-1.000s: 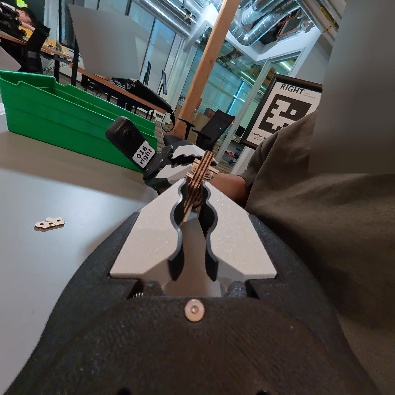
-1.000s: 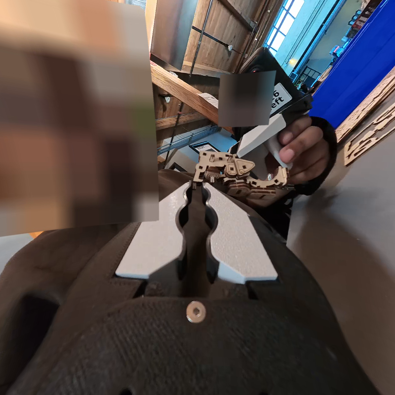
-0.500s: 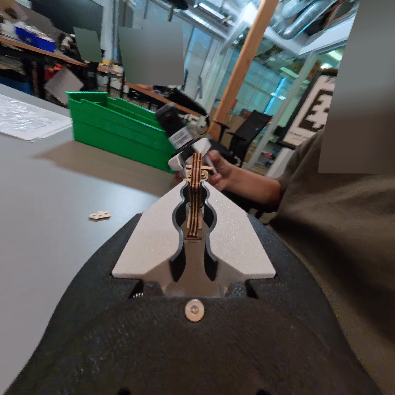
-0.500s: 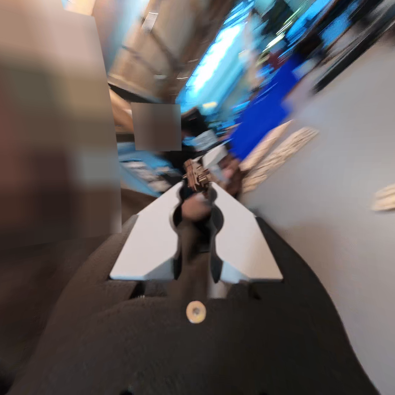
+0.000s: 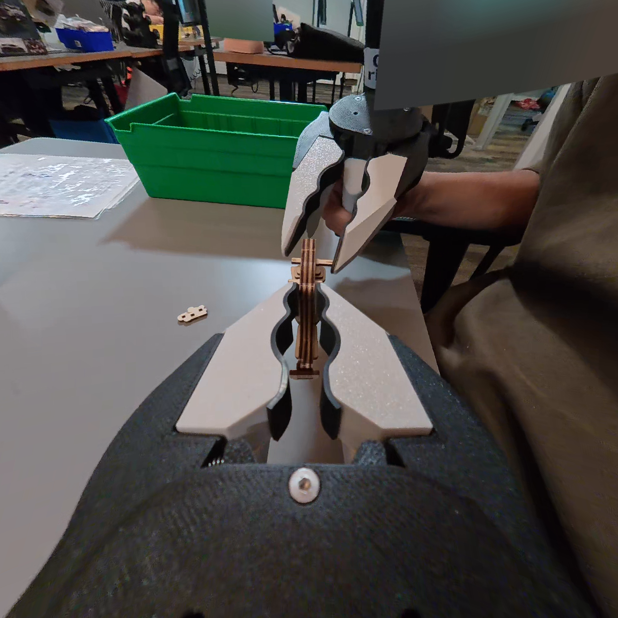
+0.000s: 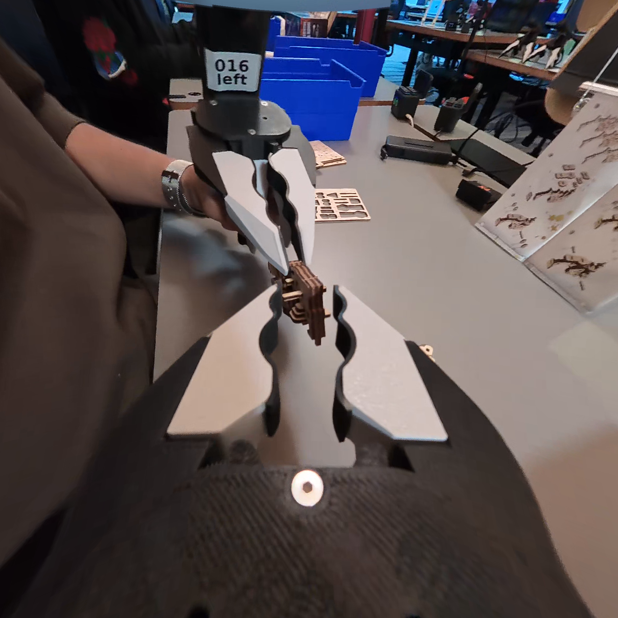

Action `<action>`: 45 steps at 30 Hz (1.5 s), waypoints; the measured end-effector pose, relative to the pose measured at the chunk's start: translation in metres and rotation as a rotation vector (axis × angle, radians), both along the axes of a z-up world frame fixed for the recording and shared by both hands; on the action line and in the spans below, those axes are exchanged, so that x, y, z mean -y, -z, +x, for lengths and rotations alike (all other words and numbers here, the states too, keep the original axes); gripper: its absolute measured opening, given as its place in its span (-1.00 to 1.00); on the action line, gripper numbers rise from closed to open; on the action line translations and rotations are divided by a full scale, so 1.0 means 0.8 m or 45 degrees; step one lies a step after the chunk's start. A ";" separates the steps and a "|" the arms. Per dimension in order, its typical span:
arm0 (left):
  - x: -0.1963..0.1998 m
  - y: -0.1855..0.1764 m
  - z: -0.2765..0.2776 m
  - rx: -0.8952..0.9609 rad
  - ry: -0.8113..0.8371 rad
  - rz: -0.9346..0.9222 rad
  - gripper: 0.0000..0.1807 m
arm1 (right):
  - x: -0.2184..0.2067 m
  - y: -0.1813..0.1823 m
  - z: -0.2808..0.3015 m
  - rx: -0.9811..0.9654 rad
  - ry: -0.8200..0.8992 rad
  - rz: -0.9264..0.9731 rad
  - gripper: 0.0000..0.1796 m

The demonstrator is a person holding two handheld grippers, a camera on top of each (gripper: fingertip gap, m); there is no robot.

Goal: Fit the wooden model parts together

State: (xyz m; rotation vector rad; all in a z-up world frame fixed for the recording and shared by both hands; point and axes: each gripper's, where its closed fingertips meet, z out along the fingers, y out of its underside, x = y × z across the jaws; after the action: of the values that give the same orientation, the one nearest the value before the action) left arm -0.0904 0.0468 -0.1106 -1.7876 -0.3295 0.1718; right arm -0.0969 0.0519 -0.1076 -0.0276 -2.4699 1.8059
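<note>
Swung in at twelve o'clock, your spread right gripper [image 5: 309, 259] straddles the layered plywood model [image 5: 308, 301] your left gripper [image 5: 306, 292] clamps; squeezing off-centre could snap its pegs.

The grey counter [image 5: 83, 351] carries a green bin [image 5: 214, 157], a sheet of paper [image 5: 57, 184] and one small loose wooden piece [image 5: 192, 314]. On its far side lie a punched-out wooden sheet [image 6: 341, 204], blue bins [image 6: 311, 100] and black boxes, perhaps chargers [image 6: 418, 148]. A printed sheet [image 6: 561, 214] stands propped at the edge.
</note>
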 end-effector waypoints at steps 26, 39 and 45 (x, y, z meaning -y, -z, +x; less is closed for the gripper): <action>0.000 0.002 0.005 0.061 0.058 0.029 -0.95 | -0.004 0.002 0.011 -0.008 -0.089 -0.010 -0.78; 0.002 0.003 0.003 0.062 0.047 0.023 -0.95 | -0.002 0.003 0.010 -0.038 -0.065 0.012 -0.78; 0.003 0.004 0.002 0.072 0.044 0.021 -0.95 | -0.001 0.006 0.009 -0.062 -0.051 0.028 -0.78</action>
State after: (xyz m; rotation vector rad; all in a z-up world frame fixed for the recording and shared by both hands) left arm -0.0886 0.0443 -0.1141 -1.7833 -0.3396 0.0942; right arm -0.0895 0.0524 -0.1121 0.0663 -2.4740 1.7720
